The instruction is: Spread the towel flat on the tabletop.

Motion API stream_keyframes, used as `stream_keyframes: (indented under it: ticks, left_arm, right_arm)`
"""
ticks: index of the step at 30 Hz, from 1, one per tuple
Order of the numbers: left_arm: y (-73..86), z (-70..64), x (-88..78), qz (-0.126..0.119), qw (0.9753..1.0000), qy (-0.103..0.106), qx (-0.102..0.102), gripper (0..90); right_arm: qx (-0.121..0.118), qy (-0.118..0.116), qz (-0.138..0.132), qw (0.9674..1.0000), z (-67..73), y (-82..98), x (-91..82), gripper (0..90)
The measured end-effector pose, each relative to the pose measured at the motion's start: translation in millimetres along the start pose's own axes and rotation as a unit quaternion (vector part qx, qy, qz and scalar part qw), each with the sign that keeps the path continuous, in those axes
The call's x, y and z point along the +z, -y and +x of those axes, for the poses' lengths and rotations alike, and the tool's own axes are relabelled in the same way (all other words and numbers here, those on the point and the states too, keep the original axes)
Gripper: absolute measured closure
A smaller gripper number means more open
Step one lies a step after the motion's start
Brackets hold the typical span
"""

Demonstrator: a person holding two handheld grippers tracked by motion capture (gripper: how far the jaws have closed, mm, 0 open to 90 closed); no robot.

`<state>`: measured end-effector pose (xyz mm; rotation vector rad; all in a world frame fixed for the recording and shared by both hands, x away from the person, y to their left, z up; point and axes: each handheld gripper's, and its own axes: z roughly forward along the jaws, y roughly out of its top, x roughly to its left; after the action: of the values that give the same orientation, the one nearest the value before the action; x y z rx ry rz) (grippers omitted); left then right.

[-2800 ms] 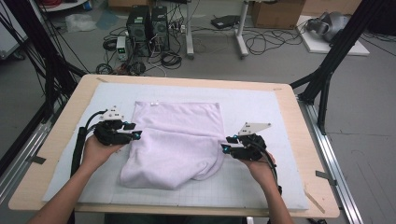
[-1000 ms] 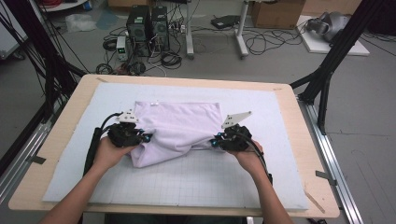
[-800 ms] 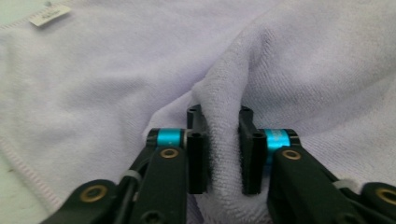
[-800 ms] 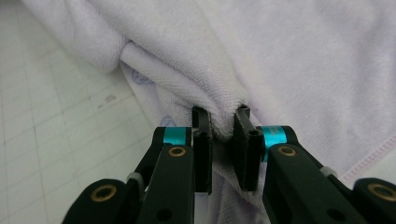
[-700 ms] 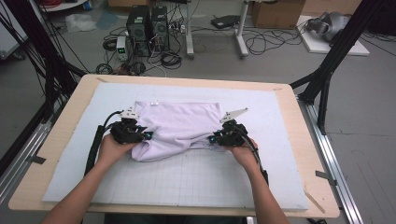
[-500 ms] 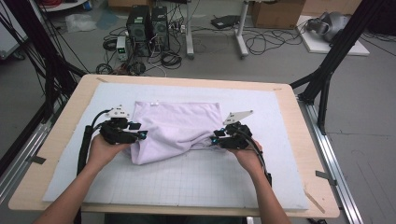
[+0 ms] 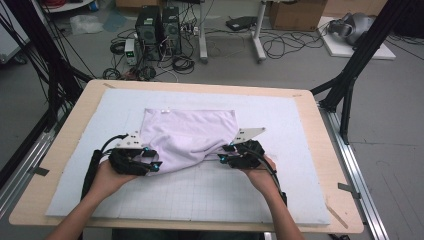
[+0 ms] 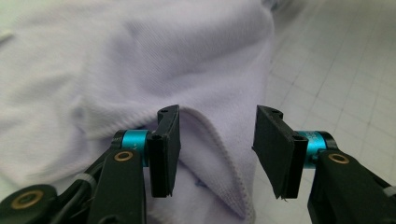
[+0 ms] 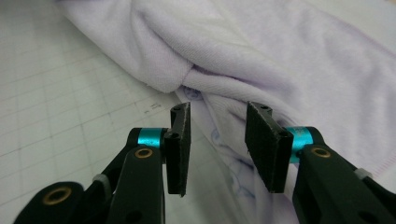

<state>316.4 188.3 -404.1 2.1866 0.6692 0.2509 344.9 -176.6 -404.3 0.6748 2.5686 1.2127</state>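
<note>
At mat centre: lilac garment (image 7: 187,137) folded over, left gripper (image 7: 151,159) at its 8 o'clock & right gripper (image 7: 224,153) at 4 o'clock, both jaws just parted w/ hem loose between, presumably to release fold.

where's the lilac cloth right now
In the high view the lilac cloth lies folded on the white gridded mat, left of centre, with the left gripper at its near left corner and the right gripper at its near right edge.

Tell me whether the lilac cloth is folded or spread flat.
Folded. The cloth lies doubled on the mat, its near edge bunched in layers; a hemmed fold sits between the left claw's open jaws.
</note>
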Motion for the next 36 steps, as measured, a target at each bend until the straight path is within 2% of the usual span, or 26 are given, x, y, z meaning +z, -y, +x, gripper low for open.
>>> stream_keyframes:
  ticks: [2,4,7,8,11,13,18,22,24,28,31,32,34,36]
  left_arm:
    - [4.5,3.7,14.6,0.019,0.9998,-0.006,0.0,50.9]
    - [6.1,6.4,24.2,0.03,0.9995,-0.009,-0.003,51.1]
    - [6.0,7.9,31.5,0.026,0.9996,-0.013,-0.005,59.6]
    - [5.5,8.5,31.5,0.03,0.9995,-0.014,-0.003,64.7]
    - [4.6,8.4,28.1,0.026,0.9996,-0.01,0.0,79.6]
    - [3.8,8.2,23.1,0.022,0.9997,-0.008,0.001,82.9]
    - [-3.4,7.9,-4.1,-0.026,0.9996,-0.005,-0.01,84.2]
    - [-13.9,8.5,-34.8,-0.067,0.9976,-0.009,-0.016,84.3]
    - [-18.2,7.1,-45.9,-0.074,0.9971,-0.013,-0.012,84.4]
    - [-24.3,3.5,-64.6,-0.089,0.9957,-0.02,-0.008,84.5]
    - [-25.9,3.8,-71.9,-0.096,0.9951,-0.023,-0.01,84.4]
    - [-26.1,4.8,-72.0,-0.095,0.9951,-0.023,-0.011,84.4]
    - [-26.1,7.0,-66.0,-0.092,0.9954,-0.024,-0.016,84.4]
    - [-26.2,9.4,-55.3,-0.079,0.9963,-0.03,-0.016,84.3]
  right_arm:
    - [-0.008,0.006,0.011,0.9999,1.0,-2.0,11.7,59.1]
    - [-0.003,0.007,0.013,0.9999,-0.1,-3.4,23.6,58.8]
    - [0.005,0.012,0.013,0.9998,-2.0,-5.4,39.9,59.5]
    - [0.008,0.014,0.014,0.9998,-2.3,-5.6,44.8,61.1]
    - [0.006,0.022,0.021,0.9995,-3.3,-5.2,54.0,75.0]
    - [0.008,0.018,0.019,0.9996,-4.7,-5.2,52.0,80.8]
    - [0.0,0.001,0.012,0.9999,-2.1,-5.9,30.3,82.4]
    - [-0.006,-0.005,-0.005,1.0,-0.7,-4.4,3.7,82.6]
    - [-0.001,-0.009,-0.016,0.9998,-0.2,-3.9,-10.1,82.7]
    - [-0.014,-0.002,-0.03,0.9994,3.9,-5.1,-42.4,83.0]
    - [-0.018,0.002,-0.034,0.9992,4.6,-5.3,-61.5,83.2]
    - [-0.018,0.008,-0.037,0.9991,3.4,-4.9,-72.6,83.3]
    - [-0.016,0.015,-0.041,0.9989,0.4,-4.7,-83.8,83.3]
    - [-0.013,0.021,-0.037,0.999,-3.7,-4.0,-86.7,83.3]
